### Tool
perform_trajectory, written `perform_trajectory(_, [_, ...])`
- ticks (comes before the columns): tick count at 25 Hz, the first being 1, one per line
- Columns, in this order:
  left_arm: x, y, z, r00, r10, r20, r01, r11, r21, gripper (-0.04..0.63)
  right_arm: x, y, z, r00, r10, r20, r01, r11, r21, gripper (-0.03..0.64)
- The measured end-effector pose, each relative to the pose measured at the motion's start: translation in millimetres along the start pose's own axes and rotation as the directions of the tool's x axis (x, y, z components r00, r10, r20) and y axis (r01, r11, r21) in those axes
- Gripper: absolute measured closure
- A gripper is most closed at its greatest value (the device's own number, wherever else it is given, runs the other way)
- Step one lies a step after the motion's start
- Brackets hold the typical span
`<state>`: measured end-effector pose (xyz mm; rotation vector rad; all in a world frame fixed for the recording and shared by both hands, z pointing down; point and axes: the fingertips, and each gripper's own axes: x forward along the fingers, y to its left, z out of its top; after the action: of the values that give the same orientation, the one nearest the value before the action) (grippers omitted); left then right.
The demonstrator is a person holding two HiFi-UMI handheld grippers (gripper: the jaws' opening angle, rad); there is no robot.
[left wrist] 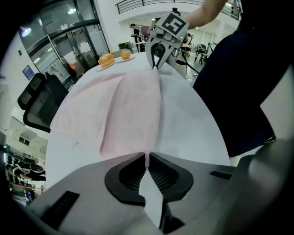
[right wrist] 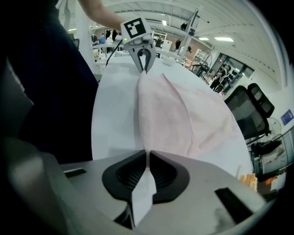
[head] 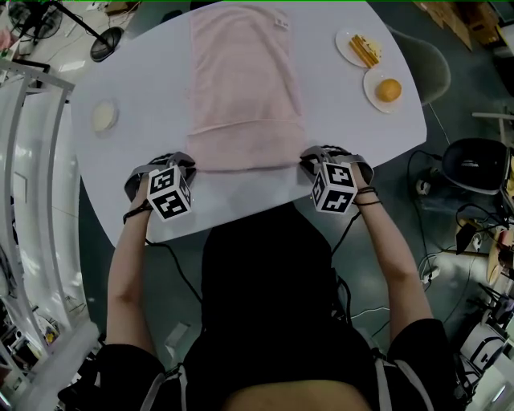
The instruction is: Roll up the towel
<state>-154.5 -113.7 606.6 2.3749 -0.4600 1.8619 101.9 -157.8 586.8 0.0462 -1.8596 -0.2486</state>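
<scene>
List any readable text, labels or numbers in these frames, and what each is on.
None legible.
Marker cubes on the left gripper and right gripper: black-and-white square patterns, no letters.
Blue sign on the glass wall: too small to read.
Tag at the towel's far corner: too small to read.
</scene>
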Motion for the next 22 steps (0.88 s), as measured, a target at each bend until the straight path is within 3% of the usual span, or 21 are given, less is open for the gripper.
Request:
perform_trajectory(4, [-15, 2, 4, 0.999, 0.037, 0.041, -0.037, 0.999, -0.006, 0.571, -14, 0, 1, 0.999, -0.034, 0.022, 0.034, 0.999, 0.012, 0.589])
perform_trajectory(12, [-37, -14, -1, 0.997, 0.047, 0.063, -0.051, 0.996, 0.067, 0.571, -38, 15, 14, 0.994, -0.106, 0.002, 0.106, 0.994, 0.008, 0.591])
perform_trajectory(22, [-46, -65, -24, 0.996, 0.028, 0.080, -0.039, 0.989, 0.140, 0.571, -46, 79, 29, 0.990, -0.144, -0.013, 0.144, 0.989, 0.044, 0.591])
